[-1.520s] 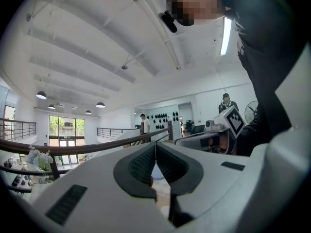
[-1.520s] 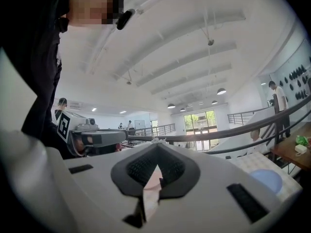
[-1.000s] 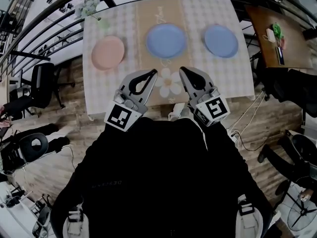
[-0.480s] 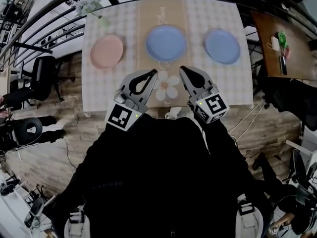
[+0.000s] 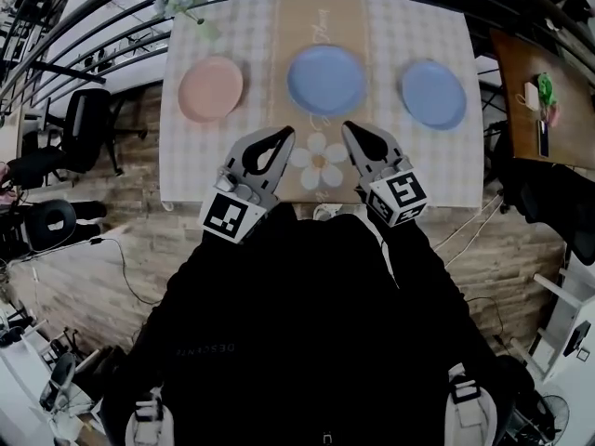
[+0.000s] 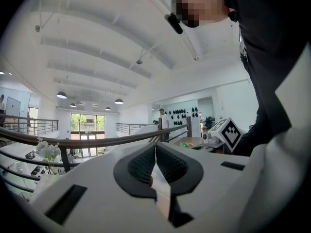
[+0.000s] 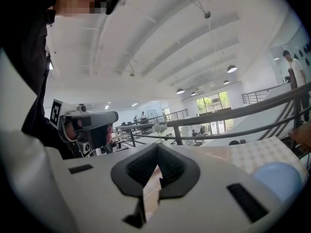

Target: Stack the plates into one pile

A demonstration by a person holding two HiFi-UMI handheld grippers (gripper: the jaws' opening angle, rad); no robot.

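Table (image 5: 186, 156) rightward; grippers (image 5: 286, 134) (image 5: 347, 127) closed, forward

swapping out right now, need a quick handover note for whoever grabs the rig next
Left gripper: shut, empty, over the near edge of the table.
Right gripper: shut, empty, beside it.
Plates: pink plate at left, middle blue plate, right blue plate, in a row on the table, all apart.
Done: nothing stacked.
Left: pile all three into one stack.
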